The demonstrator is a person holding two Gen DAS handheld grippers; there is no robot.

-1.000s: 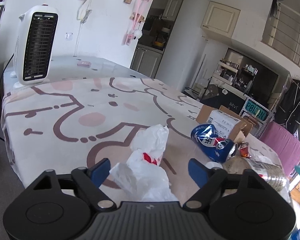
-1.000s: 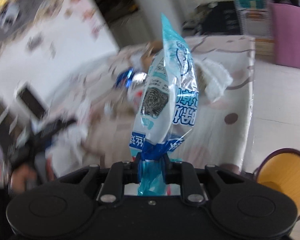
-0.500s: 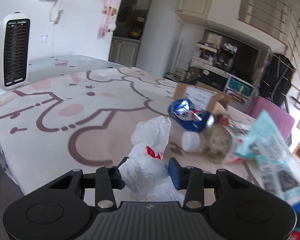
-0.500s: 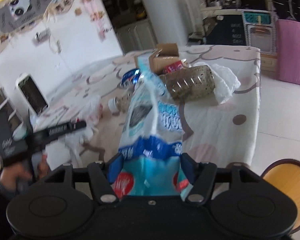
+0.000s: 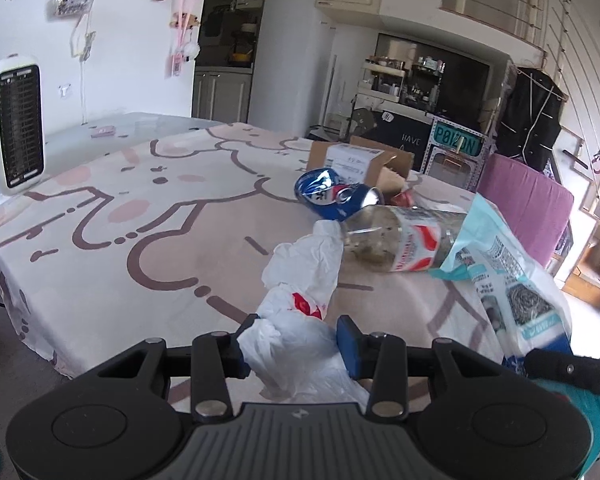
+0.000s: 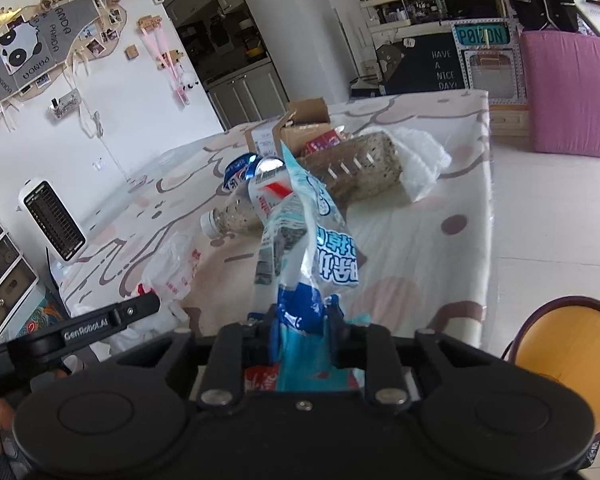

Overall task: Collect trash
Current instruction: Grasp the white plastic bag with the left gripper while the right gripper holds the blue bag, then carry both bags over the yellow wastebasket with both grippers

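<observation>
My left gripper (image 5: 294, 344) is shut on a white plastic bag (image 5: 300, 320) with red print at the table's near edge; the bag also shows in the right wrist view (image 6: 172, 268). My right gripper (image 6: 304, 326) is shut on a light blue printed wrapper (image 6: 308, 236), which stands up from the jaws; it also shows in the left wrist view (image 5: 512, 280) at the right. On the table lie a clear plastic bottle (image 5: 396, 240), a crushed blue can (image 5: 332, 196) and a crumpled white wrapper (image 6: 420, 160).
An open cardboard box (image 5: 360, 160) sits behind the can. A white heater (image 5: 14, 120) stands at the table's far left. A pink chair (image 5: 528, 208) is beyond the table, and a round yellow bin (image 6: 568, 356) stands on the floor at the right.
The left gripper's jaws closed on the white bag. The right gripper reopened and re-gripped the blue wrapper, and moved in beside the left gripper.
</observation>
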